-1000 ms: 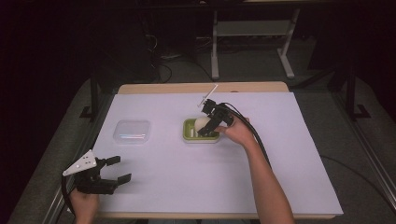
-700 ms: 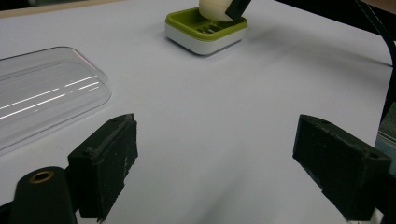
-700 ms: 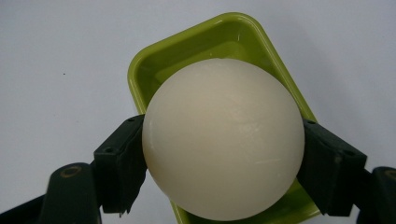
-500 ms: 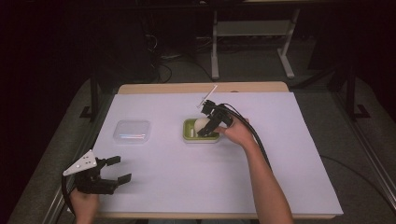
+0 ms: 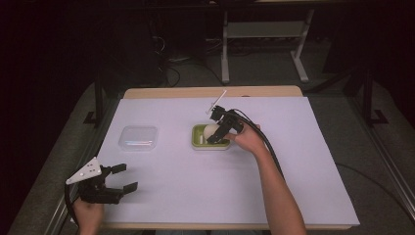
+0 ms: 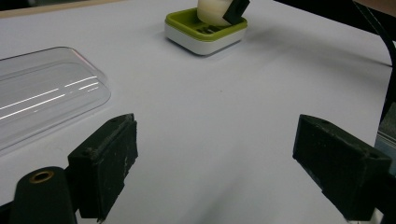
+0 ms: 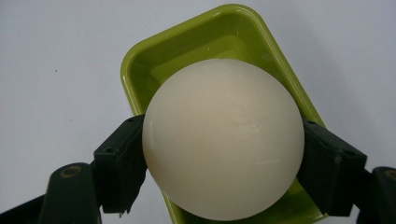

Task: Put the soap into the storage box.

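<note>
A cream-white round soap (image 7: 223,140) sits between the two jaws of my right gripper (image 7: 223,161), which is shut on it. The soap hangs just over a lime-green soap dish (image 7: 224,32) with a white base. In the high view the dish (image 5: 199,140) lies near the table's middle, with the soap (image 5: 211,130) and the right gripper (image 5: 218,133) over it. My left gripper (image 5: 125,178) rests open at the near left corner, nothing between its jaws. From the left gripper view (image 6: 215,163) the dish (image 6: 196,35) stands far ahead.
A clear plastic lid (image 5: 139,137) lies on the white table cover left of the dish, and it shows close by in the left gripper view (image 6: 42,93). The right gripper's cable (image 5: 266,142) trails along the forearm. A wooden table edge (image 5: 195,92) runs along the back.
</note>
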`<state>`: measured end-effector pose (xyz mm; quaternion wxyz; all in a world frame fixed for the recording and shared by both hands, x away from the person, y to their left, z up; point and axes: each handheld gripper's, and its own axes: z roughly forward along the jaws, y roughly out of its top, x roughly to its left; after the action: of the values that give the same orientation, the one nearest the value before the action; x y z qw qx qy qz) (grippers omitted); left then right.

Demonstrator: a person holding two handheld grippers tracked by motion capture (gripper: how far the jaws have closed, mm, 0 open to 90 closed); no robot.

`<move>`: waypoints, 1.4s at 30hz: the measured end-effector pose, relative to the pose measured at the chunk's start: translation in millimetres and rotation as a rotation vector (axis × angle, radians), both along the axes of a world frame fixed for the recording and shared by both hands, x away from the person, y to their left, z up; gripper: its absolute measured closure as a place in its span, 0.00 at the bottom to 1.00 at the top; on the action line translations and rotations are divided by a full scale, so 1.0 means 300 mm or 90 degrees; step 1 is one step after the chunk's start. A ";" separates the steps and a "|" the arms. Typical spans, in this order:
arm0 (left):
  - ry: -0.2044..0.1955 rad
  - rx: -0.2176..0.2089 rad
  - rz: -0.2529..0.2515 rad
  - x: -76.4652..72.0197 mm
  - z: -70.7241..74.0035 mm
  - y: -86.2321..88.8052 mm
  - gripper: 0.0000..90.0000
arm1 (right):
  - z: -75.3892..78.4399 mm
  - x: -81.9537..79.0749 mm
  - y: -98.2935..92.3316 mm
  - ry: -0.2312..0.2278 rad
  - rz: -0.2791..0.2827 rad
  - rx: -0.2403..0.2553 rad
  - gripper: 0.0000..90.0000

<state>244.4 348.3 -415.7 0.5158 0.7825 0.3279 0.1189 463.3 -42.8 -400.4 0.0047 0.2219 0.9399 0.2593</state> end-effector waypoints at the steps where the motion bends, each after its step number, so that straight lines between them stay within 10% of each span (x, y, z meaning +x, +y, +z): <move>1: 0.000 0.000 0.000 0.000 0.000 0.000 0.15 | -0.001 0.000 0.001 0.000 0.001 -0.001 0.26; 42: -0.001 0.001 -0.001 0.001 0.000 -0.002 0.15 | -0.006 -0.003 0.013 -0.003 -0.001 -0.011 0.26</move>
<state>244.6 347.7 -415.7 0.5156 0.7830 0.3269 0.1189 462.3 -38.8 -402.3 0.0086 0.2218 0.9420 0.2518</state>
